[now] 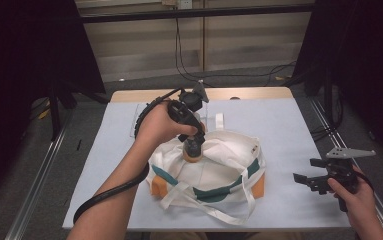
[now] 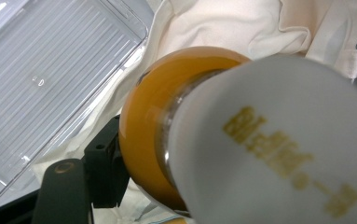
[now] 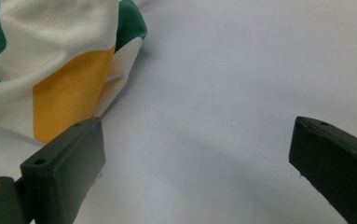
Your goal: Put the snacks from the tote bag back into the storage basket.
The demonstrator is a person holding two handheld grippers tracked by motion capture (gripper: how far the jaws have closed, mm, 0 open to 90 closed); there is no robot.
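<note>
Left gripper (image 1: pixel 193 145) clamps orange bottle (image 1: pixel 194 152) over the open tote bag (image 1: pixel 214 172).
Bottle upright, long axis vertical, white cap (image 2: pixel 278 144) up, base in bag mouth; right gripper (image 1: pixel 309 181) spread open, holding nothing, above surface (image 1: pixel 289 130) right of bag.

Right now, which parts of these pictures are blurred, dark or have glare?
High view: the room's sides are very dark, the table evenly lit, the tote bag clear. Left gripper view: the orange bottle and its white cap are too close, so the gold lettering blurs; the clear tray shows streaks of glare. Right gripper view: the near jaws are soft, with a faint shadow on the table between them.
</note>
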